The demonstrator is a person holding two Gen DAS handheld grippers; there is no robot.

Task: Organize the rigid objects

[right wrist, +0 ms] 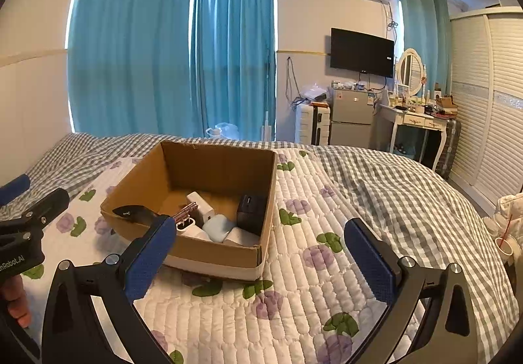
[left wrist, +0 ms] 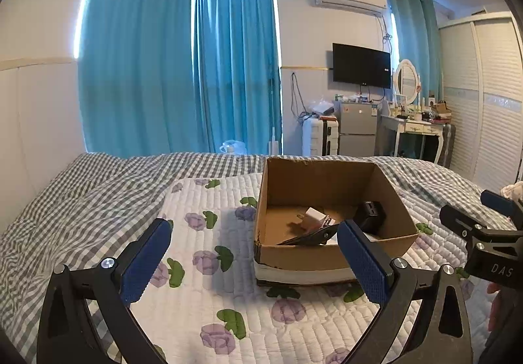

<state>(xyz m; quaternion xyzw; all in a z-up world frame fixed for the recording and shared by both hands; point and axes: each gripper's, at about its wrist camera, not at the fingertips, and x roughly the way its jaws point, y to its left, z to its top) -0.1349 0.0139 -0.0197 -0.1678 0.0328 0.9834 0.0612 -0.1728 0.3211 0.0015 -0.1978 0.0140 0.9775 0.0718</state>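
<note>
An open cardboard box [left wrist: 327,181] stands on the flowered quilt; it also shows in the right wrist view [right wrist: 222,164]. Inside lie a black charger block [left wrist: 371,213] [right wrist: 250,208], a white plug adapter [left wrist: 313,217] [right wrist: 199,202], a light blue case [right wrist: 217,226] and a dark flat tool leaning on the near rim [left wrist: 310,238] [right wrist: 132,212]. My left gripper [left wrist: 255,261] is open and empty, in front of the box. My right gripper [right wrist: 261,259] is open and empty, to the box's right front. Each gripper shows at the other view's edge.
The flowered quilt [right wrist: 310,266] lies over a grey checked bedcover [right wrist: 408,194]. Beyond the bed are blue curtains [left wrist: 179,70], a small fridge [right wrist: 351,117], a suitcase [right wrist: 310,128], a dressing table [right wrist: 415,122] and a wardrobe [right wrist: 490,102]. A cream object [right wrist: 506,220] sits at the right edge.
</note>
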